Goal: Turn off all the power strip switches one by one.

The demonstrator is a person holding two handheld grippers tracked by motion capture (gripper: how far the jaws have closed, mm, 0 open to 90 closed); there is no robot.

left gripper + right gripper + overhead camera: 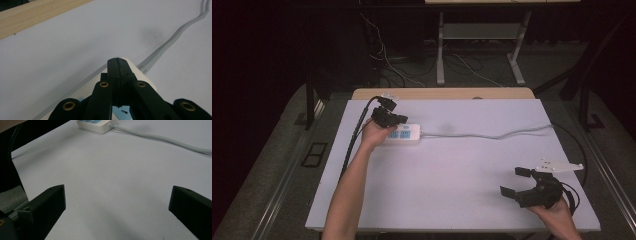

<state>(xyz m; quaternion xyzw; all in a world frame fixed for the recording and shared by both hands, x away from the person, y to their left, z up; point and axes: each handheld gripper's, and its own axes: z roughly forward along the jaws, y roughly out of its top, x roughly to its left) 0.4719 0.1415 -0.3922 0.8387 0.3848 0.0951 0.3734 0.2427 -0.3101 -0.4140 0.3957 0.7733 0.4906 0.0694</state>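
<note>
A white power strip with blue sockets lies at the back left of the white tabletop. Its grey cable runs off to the right. My left gripper hovers over the strip's left part, held from below by a hand. In the left gripper view my left gripper has its jaws pressed together above the power strip, near the end where the cable leaves it; nothing shows between them. My right gripper stands open near the front right. In the right gripper view my right gripper frames bare table, with the power strip far off.
A wooden strip borders the table's far edge. Black cables hang off the left side by my left forearm. Beyond the table are desk legs and loose wires on the floor.
</note>
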